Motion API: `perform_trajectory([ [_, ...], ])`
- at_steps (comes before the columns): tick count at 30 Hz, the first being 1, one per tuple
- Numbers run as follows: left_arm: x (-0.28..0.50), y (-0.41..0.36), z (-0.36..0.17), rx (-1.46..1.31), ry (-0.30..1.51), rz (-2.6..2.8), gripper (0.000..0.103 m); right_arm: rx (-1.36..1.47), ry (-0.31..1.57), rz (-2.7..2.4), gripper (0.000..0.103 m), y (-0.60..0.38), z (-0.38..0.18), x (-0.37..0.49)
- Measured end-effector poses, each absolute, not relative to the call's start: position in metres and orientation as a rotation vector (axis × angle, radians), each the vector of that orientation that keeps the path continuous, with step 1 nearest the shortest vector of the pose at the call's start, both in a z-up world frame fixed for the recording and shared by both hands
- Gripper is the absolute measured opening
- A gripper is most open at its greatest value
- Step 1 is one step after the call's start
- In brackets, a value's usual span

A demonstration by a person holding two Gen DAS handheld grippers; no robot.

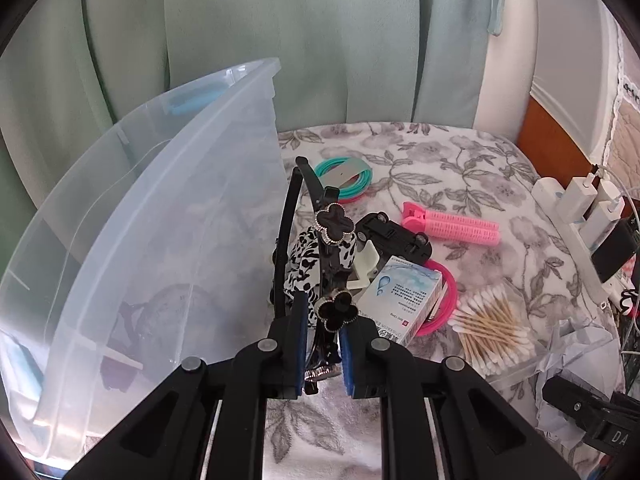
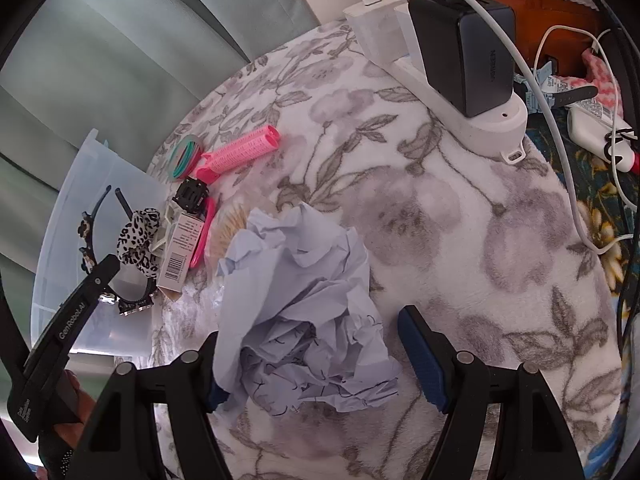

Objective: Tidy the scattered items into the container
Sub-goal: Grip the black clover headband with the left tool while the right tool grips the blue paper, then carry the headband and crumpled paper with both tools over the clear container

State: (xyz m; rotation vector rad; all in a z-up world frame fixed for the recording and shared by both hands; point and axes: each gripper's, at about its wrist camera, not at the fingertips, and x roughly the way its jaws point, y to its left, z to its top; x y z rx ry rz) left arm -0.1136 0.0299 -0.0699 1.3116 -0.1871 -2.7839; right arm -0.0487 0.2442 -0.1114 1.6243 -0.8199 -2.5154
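Gripping a black plastic headband with black clover-shaped ornaments (image 1: 326,264) between the blue pads of the left gripper (image 1: 324,344), jaws clamped tight on the band near one ornament, the rest arching up and away. Raised off the grey floral blanket (image 1: 440,160), just beside the clear plastic storage bin (image 1: 140,220) standing open to the left.

Best done by swinging left over the bin's near wall, lifting high enough for the long band to clear the rim, then lowering inside before letting go; the arch may snag the black-and-white leopard-print scrunchie (image 1: 302,260) seen close against it, so a slow lift looks wise.

Poised over a crumpled ball of pale blue paper (image 2: 304,304), the right gripper (image 2: 312,360) stands spread wide, its left pad at the paper's edge and its right pad clear of it, not pinching.

Left on the blanket: pink hair roller clip (image 1: 452,226), small white and blue carton (image 1: 404,296), wooden cotton swabs (image 1: 488,328), teal coil bands (image 1: 348,174).
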Motion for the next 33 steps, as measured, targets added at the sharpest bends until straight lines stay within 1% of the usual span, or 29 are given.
perform_trajectory([
  [2, -0.115, 0.028, -0.071, 1.309, -0.185, -2.771, 0.014, 1.623, -0.82, -2.514, 0.076, 0.244, -0.112, -0.049],
  [4, -0.114, 0.028, -0.071, 1.31, -0.18, -2.769, 0.011, 1.623, -0.821, -2.514, 0.076, 0.243, -0.112, -0.049],
  [8, -0.111, 0.032, -0.067, 1.295, -0.208, -2.784, 0.011, 1.627, -0.819, -2.509, 0.076, 0.243, -0.113, -0.048],
  [9, -0.111, 0.032, -0.065, 1.292, -0.208, -2.788, 0.011, 1.625, -0.818, -2.51, 0.075, 0.243, -0.113, -0.049],
  [11, -0.11, 0.032, -0.064, 1.287, -0.206, -2.792, 0.011, 1.623, -0.821, -2.51, 0.069, 0.243, -0.113, -0.051],
  [17, -0.101, 0.032, -0.053, 1.25, -0.198, -2.825, 0.01, 1.615, -0.834, -2.516, 0.064, 0.243, -0.109, -0.05],
  [33, -0.065, 0.036, -0.009, 1.136, -0.131, -2.954, 0.009, 1.543, -0.809, -2.597, 0.063, 0.244, -0.073, -0.032],
])
